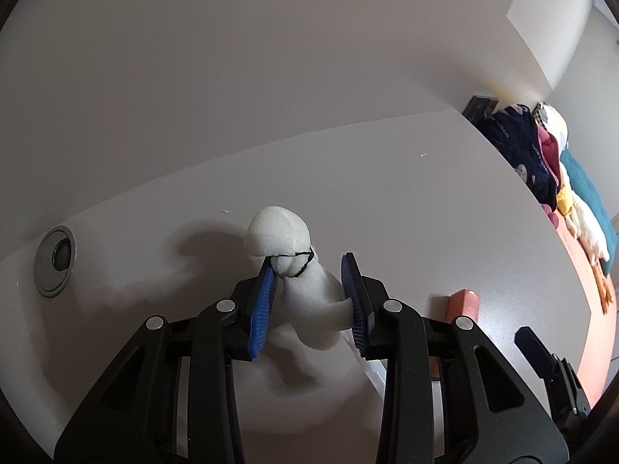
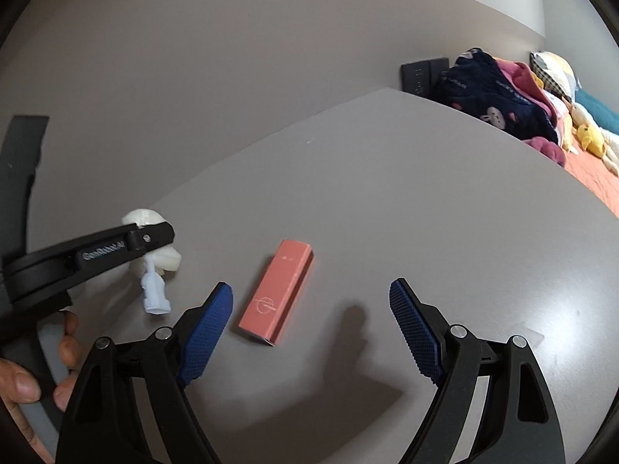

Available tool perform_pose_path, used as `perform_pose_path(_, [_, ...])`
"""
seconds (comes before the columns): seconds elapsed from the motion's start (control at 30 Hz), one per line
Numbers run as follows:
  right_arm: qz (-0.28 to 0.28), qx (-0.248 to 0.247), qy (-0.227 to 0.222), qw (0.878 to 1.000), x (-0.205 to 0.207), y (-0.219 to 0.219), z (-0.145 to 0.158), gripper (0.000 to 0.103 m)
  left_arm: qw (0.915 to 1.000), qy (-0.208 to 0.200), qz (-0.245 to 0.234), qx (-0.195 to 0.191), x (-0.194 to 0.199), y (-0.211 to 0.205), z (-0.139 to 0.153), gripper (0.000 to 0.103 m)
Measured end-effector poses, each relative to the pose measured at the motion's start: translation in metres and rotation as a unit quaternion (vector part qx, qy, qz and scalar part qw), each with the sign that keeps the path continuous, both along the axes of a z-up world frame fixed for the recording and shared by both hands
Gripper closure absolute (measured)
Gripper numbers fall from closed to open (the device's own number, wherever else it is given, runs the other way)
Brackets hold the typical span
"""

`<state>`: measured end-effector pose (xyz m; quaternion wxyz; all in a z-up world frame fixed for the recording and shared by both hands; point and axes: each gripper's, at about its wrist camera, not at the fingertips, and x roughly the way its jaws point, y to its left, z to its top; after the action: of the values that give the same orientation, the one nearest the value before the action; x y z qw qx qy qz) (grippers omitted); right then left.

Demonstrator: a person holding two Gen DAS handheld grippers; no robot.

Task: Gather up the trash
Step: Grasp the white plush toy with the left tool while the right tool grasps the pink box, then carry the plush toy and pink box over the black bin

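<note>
My left gripper (image 1: 309, 265) is shut on a white foam piece (image 1: 305, 301) with a thin black band around it, held just above the grey desk (image 1: 387, 193). In the right wrist view the left gripper (image 2: 164, 234) stands at the left with the foam piece (image 2: 168, 261) in it. A small white plastic part (image 2: 154, 295) shows just below the foam. A salmon-pink box (image 2: 276, 292) lies flat on the desk (image 2: 425, 193). My right gripper (image 2: 311, 288) is open above it, the box between the fingers and nearer the left one. The pink box (image 1: 462, 303) also shows beside the left gripper.
A round metal cable grommet (image 1: 54, 261) sits in the desk at the far left. Beyond the desk's right edge lies a bed with a pile of dark clothes (image 2: 491, 92) and plush toys (image 2: 592, 135). Black wall sockets (image 2: 421, 71) sit behind the desk. A hand (image 2: 65, 340) holds the left gripper's handle.
</note>
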<state>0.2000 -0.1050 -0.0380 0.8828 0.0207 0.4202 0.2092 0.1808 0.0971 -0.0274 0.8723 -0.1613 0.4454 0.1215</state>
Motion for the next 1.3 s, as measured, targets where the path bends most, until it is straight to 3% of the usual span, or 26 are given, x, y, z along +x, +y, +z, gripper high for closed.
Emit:
perform_pose_path(0.03, [0.002, -0.007, 0.001, 1.000, 0.001, 0.004, -0.002, 0.020, 1.0000, 0.000, 0.002, -0.001, 0.000, 0.002, 0.000, 0.069])
perform_pose_path(0.23, [0.015, -0.059, 0.000, 0.998, -0.002, 0.025, -0.012, 0.047, 1.0000, -0.002, 0.001, -0.004, -0.004, 0.004, 0.001, 0.069])
perform_pose_path(0.27, [0.015, -0.068, -0.004, 0.998, -0.001, 0.027, -0.012, 0.059, 1.0000, -0.002, 0.002, -0.004, -0.004, 0.004, 0.001, 0.069])
perform_pose_path(0.3, [0.017, -0.075, -0.008, 0.997, -0.002, 0.029, -0.013, 0.078, 1.0000, -0.001, 0.001, -0.003, -0.005, 0.002, 0.001, 0.069])
perform_pose_path(0.33, [0.019, -0.074, -0.009, 0.997, -0.003, 0.029, -0.012, 0.082, 1.0000, -0.001, 0.000, -0.003, -0.004, 0.001, 0.001, 0.069])
perform_pose_path(0.8, [0.011, -0.041, -0.015, 0.999, -0.021, -0.003, 0.006, 0.082, 0.9989, -0.008, -0.044, 0.014, -0.030, -0.041, 0.007, 0.069])
perform_pose_path(1.3, [-0.013, -0.017, -0.041, 0.999, -0.073, -0.062, 0.044, 0.082, 0.9950, -0.040, -0.087, 0.030, -0.071, -0.098, 0.044, 0.069])
